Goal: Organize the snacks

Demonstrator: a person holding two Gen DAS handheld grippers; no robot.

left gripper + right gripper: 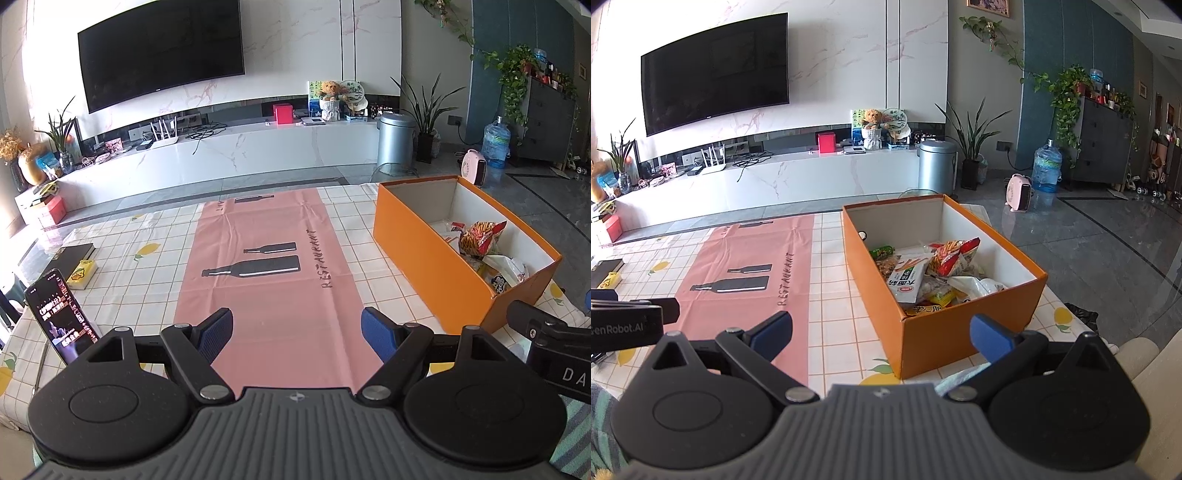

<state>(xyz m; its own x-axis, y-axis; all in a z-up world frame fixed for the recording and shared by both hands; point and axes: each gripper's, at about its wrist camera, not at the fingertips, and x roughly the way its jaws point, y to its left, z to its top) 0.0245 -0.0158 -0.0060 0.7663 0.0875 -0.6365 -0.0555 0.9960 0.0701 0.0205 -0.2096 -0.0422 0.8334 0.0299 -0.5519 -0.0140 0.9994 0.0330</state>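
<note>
Inside the orange box (960, 332), snack packets (934, 273) lie heaped; none remains on the pink mat (273, 266) beside it. Left gripper (297, 334) and right gripper (881, 338) hover with fingers spread, empty. Task appears essentially complete.

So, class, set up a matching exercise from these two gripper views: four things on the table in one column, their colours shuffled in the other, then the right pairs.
Things:
1. snack box
2. table runner
3. phone
4. small carton beside the book

Colours:
A. pink with black bottles
B. yellow
C. orange
D. black, screen lit

Pairs: 1-C, 2-A, 3-D, 4-B
</note>
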